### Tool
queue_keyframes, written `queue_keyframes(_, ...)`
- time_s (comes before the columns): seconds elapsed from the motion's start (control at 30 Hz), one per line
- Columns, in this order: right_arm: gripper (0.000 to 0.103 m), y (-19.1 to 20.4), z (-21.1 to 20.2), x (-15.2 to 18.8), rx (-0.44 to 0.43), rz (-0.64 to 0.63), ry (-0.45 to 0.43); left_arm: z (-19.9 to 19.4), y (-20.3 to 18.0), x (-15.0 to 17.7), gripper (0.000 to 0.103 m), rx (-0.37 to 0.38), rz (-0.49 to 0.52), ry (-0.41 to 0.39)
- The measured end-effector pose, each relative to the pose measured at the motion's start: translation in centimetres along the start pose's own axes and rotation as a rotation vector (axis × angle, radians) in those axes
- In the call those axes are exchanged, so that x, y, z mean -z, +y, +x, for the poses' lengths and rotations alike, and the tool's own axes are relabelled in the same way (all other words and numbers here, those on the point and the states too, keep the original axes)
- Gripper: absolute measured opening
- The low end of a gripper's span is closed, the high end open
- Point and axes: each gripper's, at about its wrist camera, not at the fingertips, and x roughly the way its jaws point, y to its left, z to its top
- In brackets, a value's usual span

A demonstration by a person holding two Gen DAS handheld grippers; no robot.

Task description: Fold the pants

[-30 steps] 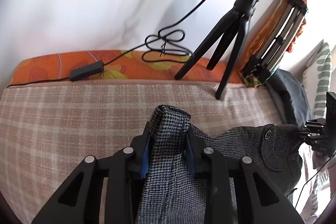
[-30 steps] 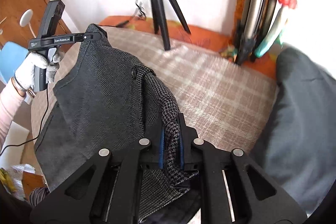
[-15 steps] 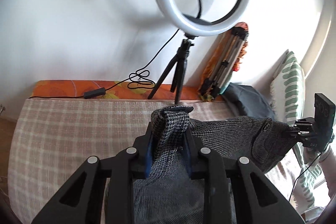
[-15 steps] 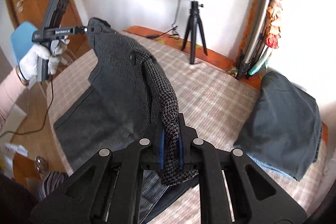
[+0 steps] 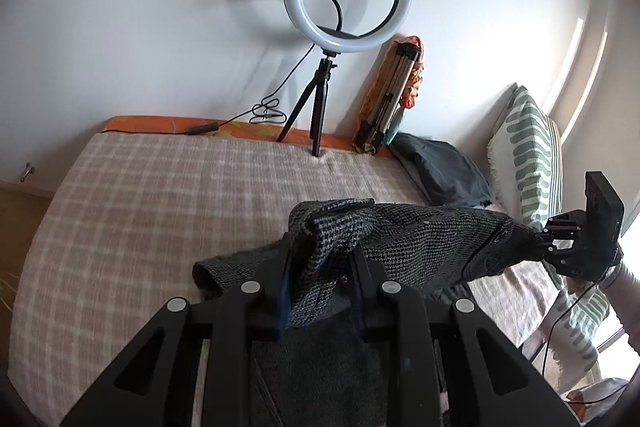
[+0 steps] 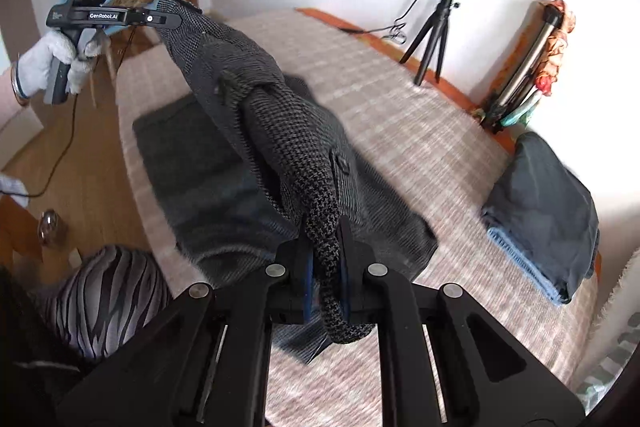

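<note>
Grey houndstooth pants [image 5: 420, 239] hang stretched between my two grippers, high above the plaid bed cover [image 5: 160, 195]. My left gripper [image 5: 320, 259] is shut on one end of the waistband; it also shows in the right wrist view [image 6: 160, 19], held by a gloved hand. My right gripper [image 6: 324, 259] is shut on the other end of the waistband; it shows in the left wrist view [image 5: 544, 235]. The pants [image 6: 248, 99] droop down, and their legs lie on the bed cover [image 6: 400, 131] below.
A ring light on a tripod [image 5: 320, 131] stands at the wall. A folded tripod [image 5: 388, 107] leans beside it. Folded dark clothes [image 6: 548, 203] lie at the bed's right. A green-patterned pillow [image 5: 524, 155] is beyond. A striped cushion [image 6: 108, 295] sits near the floor.
Both grippers have risen well above the bed, lifting the waistband with them. The pants now hang stretched between them, with more of the room in view.
</note>
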Motion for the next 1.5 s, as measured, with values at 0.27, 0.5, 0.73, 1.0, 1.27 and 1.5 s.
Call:
queue_keyframes(0.27, 0.011, 5.4, 3.1, 4.6, 0.024, -0.126, 0.099, -0.4, 0.6, 10.1, 0.021, -0.025, -0.039, 0.123)
queue_keyframes(0.5, 0.012, 6.2, 4.0, 5.5, 0.044, -0.116, 0.115, -1.0, 1.8, 13.7, 0.030, -0.046, -0.092, 0.153)
queue_keyframes(0.73, 0.016, 6.4, 5.1, 6.0, 0.043, -0.132, 0.163, -3.9, 3.5, 15.7, 0.039, -0.217, -0.059, 0.193)
queue_keyframes(1.0, 0.071, 2.1, 0.8, 5.2, -0.122, 0.090, 0.047, -5.5, 2.8, 12.5, 0.039, -0.200, -0.044, 0.124)
queue_keyframes(1.27, 0.076, -9.7, 2.3, 5.4, -0.089, 0.531, -0.035, 2.4, -3.0, 9.9, 0.039, -0.090, 0.118, 0.201)
queue_keyframes(1.5, 0.076, -16.3, 11.0, 6.2, -0.107, 0.752, 0.066, 7.5, -2.9, 11.4, 0.039, -0.128, 0.135, 0.297)
